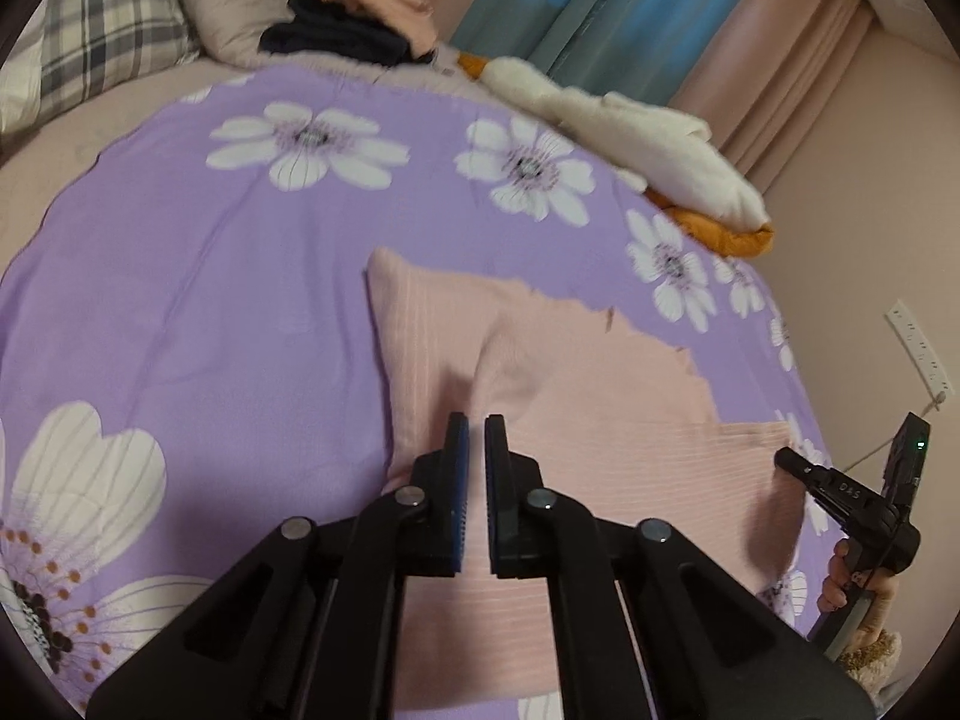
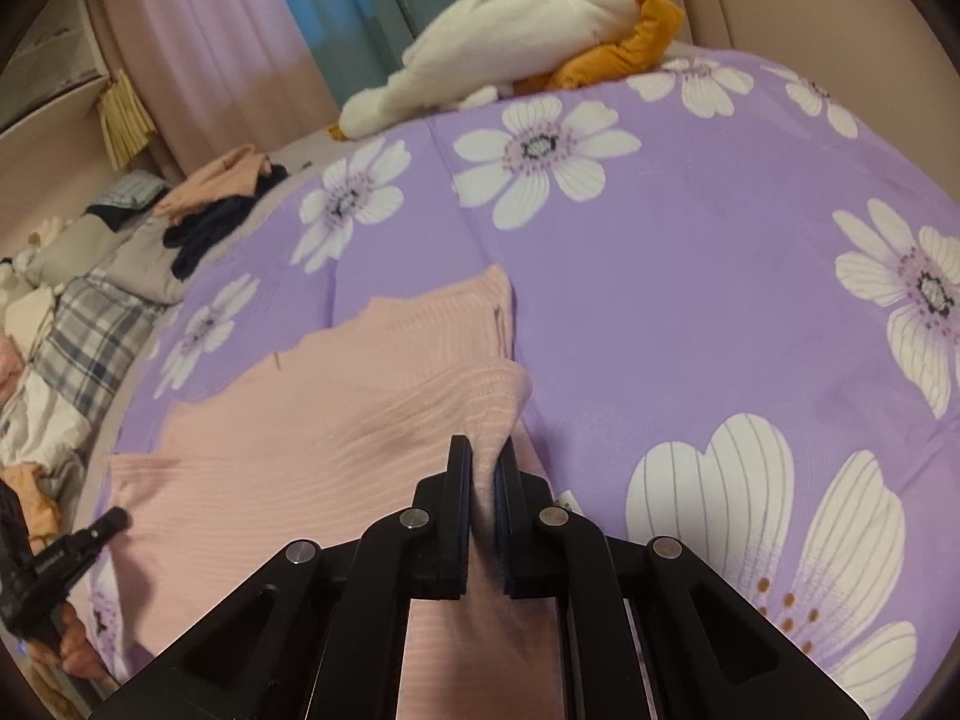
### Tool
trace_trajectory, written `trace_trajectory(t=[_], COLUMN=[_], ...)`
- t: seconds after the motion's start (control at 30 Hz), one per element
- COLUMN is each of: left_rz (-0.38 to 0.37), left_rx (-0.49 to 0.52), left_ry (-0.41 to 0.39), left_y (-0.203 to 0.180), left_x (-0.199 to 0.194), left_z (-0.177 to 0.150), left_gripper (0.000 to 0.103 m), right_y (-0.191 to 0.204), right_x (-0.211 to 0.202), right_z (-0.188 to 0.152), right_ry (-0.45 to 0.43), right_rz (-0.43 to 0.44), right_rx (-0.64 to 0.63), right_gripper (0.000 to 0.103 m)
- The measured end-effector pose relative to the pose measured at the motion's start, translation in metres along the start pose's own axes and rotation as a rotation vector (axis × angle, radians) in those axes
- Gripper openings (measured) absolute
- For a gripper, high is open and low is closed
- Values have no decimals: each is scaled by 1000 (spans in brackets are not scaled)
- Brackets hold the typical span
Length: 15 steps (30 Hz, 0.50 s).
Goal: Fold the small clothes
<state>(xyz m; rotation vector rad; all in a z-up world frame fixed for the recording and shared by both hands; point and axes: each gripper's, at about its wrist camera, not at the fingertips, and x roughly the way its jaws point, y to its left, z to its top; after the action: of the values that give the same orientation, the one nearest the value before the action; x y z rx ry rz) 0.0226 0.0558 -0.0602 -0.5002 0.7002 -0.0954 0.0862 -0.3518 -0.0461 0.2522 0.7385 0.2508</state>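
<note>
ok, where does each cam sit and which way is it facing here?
Left wrist: on the left gripper, angled down across the purple bedspread at the pink garment; right gripper and hand at its right edge.
Right wrist: on the right gripper, shut on a garment fold; left gripper at its left edge.
Shared: pink garment, bedspread, white plush toy, curtains.

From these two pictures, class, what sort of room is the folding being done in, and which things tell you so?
Most likely a bedroom. The work surface is a bed with a purple floral sheet, a plaid pillow lies at its far end, and curtains hang beside it.
</note>
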Motion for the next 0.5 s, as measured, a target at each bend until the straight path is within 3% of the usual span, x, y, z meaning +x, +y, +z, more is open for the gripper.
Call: trace_trajectory(t=[0.1,0.23,0.37,0.43,0.5], left_rz=[-20,-8,22,54,62], left_rx=[12,-19,-34,-26,-26], left_ry=[-3,51,90,101,110], left_y=[-2,6,16,18,20], left_x=[-3,9,22,30,36], left_z=[2,1,3,4,4], left_gripper=[2,2,9,29,38], right_y=[5,7,5,3,2], right_x=[-5,-3,-1,-1,0], right_z=[1,0,-2,-3,-4], right_ry=[-20,-20,-8,-5,-4], right_rz=[11,9,4,11,11], right_rx=[-6,-10,-4,2,2], right_gripper=[9,9,9,9,9])
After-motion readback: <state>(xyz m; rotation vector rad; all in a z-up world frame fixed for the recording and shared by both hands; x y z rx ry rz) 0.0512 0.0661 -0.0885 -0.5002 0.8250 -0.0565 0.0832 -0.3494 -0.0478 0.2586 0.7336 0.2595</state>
